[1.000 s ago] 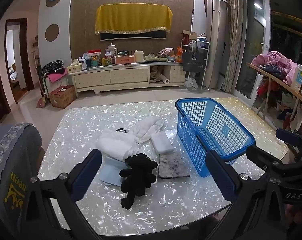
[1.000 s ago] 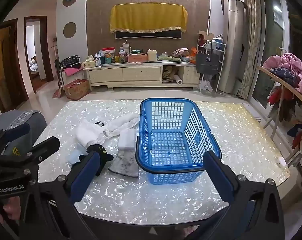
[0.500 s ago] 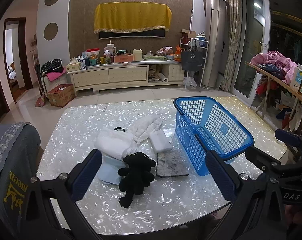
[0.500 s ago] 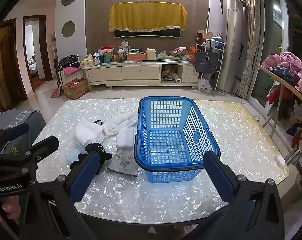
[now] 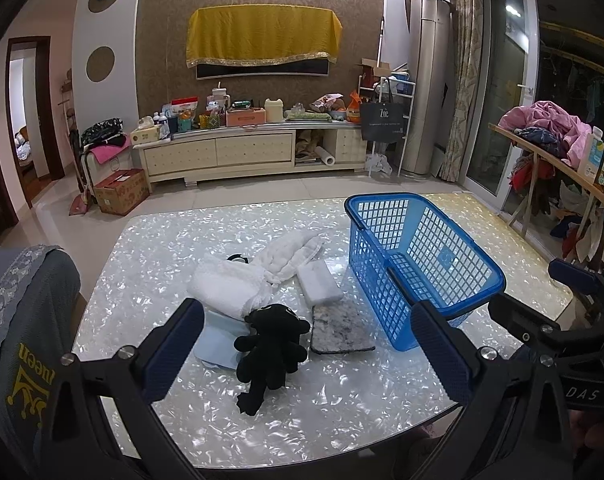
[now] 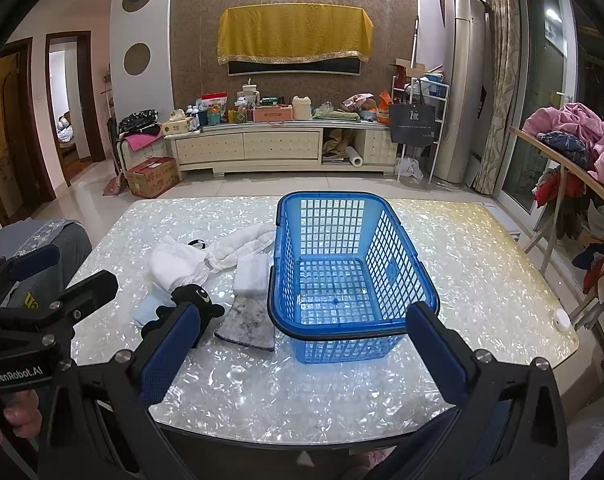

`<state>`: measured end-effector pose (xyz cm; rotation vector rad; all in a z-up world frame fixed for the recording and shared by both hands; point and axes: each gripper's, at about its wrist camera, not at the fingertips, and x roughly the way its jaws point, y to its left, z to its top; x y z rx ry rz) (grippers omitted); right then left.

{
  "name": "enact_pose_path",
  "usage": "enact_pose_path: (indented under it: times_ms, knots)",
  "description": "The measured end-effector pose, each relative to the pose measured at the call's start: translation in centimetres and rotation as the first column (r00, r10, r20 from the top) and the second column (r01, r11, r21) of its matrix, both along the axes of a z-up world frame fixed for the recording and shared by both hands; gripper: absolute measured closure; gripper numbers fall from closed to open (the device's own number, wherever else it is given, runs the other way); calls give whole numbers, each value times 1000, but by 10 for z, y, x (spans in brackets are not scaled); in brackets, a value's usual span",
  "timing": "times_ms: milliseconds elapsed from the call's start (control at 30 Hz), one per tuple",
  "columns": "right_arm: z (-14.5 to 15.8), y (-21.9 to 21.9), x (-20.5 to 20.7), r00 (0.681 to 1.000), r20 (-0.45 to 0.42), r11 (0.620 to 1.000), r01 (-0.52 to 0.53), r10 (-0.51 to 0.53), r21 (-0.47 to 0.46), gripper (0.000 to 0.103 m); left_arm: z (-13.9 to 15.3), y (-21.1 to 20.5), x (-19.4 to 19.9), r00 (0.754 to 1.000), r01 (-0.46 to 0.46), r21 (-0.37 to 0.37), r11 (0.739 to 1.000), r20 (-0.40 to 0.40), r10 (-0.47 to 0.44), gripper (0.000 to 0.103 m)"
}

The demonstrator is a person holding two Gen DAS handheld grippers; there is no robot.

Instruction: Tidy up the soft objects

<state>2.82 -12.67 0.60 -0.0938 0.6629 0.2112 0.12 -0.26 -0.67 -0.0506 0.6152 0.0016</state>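
Both views have eased slightly nearer the soft pile | left claw point(image 5: 306, 344) spread, holding nothing, above tabletop point(image 5: 342, 408) near edge | right claw point(image 6: 302, 344) spread, holding nothing | black plush toy point(image 5: 271, 350) lies beside grey cloth point(image 5: 340, 330), white towel point(image 5: 229, 288) behind | blue basket point(image 6: 342, 272) upright, nothing inside, right of pile

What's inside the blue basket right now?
Nothing: the blue basket shows only its bare mesh floor in the right wrist view. The black plush and towels lie outside it. The near wall's inner foot is hidden.
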Motion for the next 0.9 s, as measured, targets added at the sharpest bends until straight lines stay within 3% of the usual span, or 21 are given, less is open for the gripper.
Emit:
enact_pose_path:
  times_ms: [900]
  knots:
    - [-2,-2,-4,1000,-11,1000,0,0,12,0,6,-5,-5,1000,4,5,1000,-4,-4,0]
